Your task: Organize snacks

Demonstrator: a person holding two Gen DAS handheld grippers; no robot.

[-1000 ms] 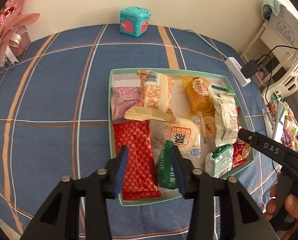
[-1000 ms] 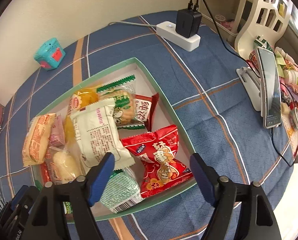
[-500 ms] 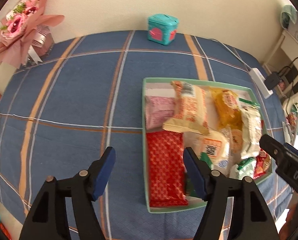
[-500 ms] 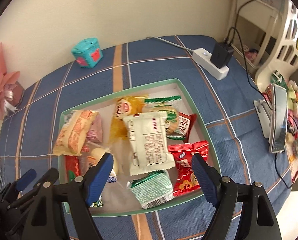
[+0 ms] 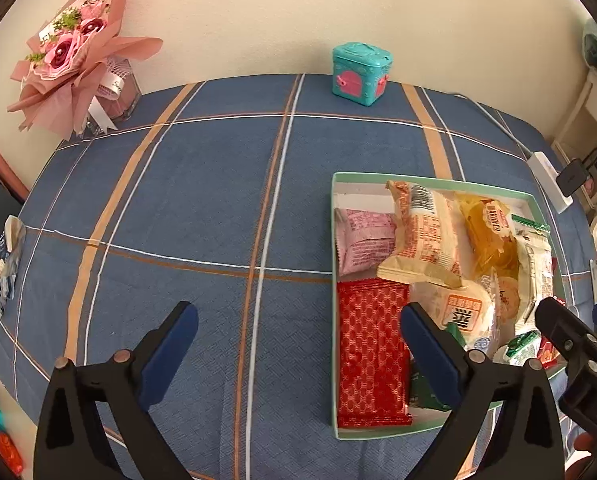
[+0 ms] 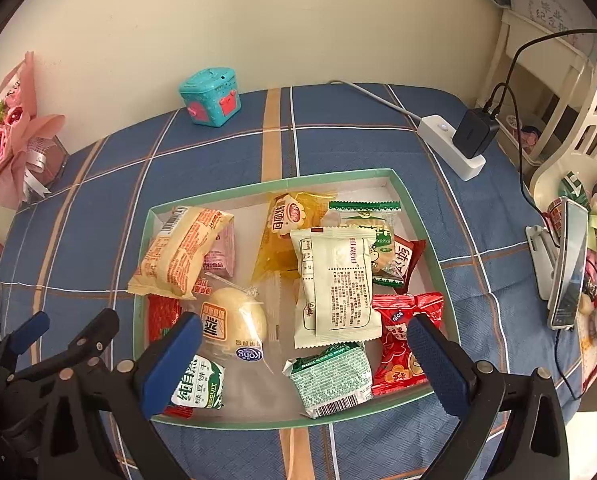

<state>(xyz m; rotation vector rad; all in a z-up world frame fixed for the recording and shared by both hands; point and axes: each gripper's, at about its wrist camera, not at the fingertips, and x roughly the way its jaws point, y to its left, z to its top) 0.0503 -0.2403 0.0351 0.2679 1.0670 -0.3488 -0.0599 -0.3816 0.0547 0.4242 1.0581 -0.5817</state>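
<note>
Both grippers have just opened wide, empty: left gripper point(image 5: 298, 356) beside the green-rimmed snack tray point(image 5: 332, 240), right gripper point(image 6: 304, 360) above it.

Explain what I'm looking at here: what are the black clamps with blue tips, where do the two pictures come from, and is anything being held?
Each clamp is a hand-held two-finger gripper with a fisheye camera looking along its fingers, carried by a person. One picture comes from the left gripper, one from the right gripper. Both have just been opening and now stand open, empty. On the blue plaid tablecloth sits a green-rimmed tray of wrapped snacks, including a long red packet and a white packet. Behind stand a teal box and a pink bouquet.
</note>
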